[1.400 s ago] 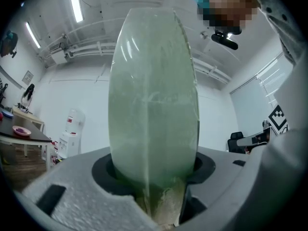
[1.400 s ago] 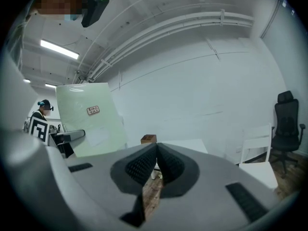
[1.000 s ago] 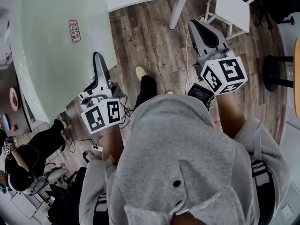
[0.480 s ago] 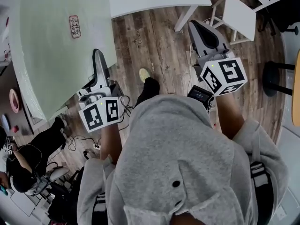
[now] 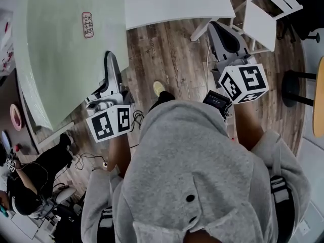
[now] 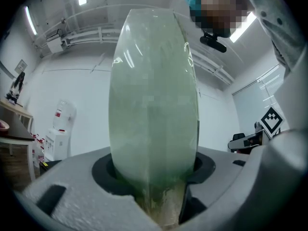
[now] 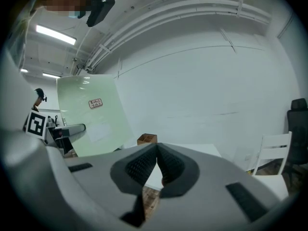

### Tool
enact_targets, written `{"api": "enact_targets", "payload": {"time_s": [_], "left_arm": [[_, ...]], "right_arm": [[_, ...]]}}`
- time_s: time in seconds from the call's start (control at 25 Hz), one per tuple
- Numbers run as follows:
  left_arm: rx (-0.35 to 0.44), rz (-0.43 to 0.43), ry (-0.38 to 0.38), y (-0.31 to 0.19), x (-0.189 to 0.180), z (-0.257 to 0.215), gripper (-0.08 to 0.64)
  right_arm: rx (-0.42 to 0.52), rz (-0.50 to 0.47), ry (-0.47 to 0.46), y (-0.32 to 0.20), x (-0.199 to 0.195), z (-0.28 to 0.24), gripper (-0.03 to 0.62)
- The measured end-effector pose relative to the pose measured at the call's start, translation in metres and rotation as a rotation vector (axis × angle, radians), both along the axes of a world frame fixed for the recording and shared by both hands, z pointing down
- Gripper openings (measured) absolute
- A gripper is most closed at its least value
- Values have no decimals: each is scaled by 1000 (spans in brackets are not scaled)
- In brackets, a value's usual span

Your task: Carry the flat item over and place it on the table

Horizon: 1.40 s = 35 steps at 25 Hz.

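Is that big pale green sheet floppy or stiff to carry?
Probably stiff: the green sheet looks flat though the left gripper clamps only one edge. Its glossy face with light reflections may be slippery. Being wide, held off-centre, it likely tends to swing.

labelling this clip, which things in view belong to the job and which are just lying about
Job:
green flat panel
left gripper, clamped on it
white table

Lying about:
white chair
black stool
wooden box
pink bowl

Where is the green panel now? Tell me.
The green panel is at the head view's upper left, clamped by its edge in the left gripper, beside the white table.
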<state>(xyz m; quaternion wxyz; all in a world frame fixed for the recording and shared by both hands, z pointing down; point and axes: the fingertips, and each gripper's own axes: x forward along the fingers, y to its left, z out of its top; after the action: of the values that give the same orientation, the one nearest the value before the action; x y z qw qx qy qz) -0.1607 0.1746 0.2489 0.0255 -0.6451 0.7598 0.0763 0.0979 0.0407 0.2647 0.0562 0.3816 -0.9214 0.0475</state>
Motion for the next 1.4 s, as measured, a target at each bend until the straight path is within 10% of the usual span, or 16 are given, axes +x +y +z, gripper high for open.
{"api": "enact_targets", "payload": {"time_s": [0.56,1.4], "left_arm": [[16,31,-8,-23,-62,-2,267],[11,-4,11,-25,-72,9,267]], "right_arm": [[24,-10,15,-27,-79,-8,26],[30,30,43,-38,-65,2,26]]}}
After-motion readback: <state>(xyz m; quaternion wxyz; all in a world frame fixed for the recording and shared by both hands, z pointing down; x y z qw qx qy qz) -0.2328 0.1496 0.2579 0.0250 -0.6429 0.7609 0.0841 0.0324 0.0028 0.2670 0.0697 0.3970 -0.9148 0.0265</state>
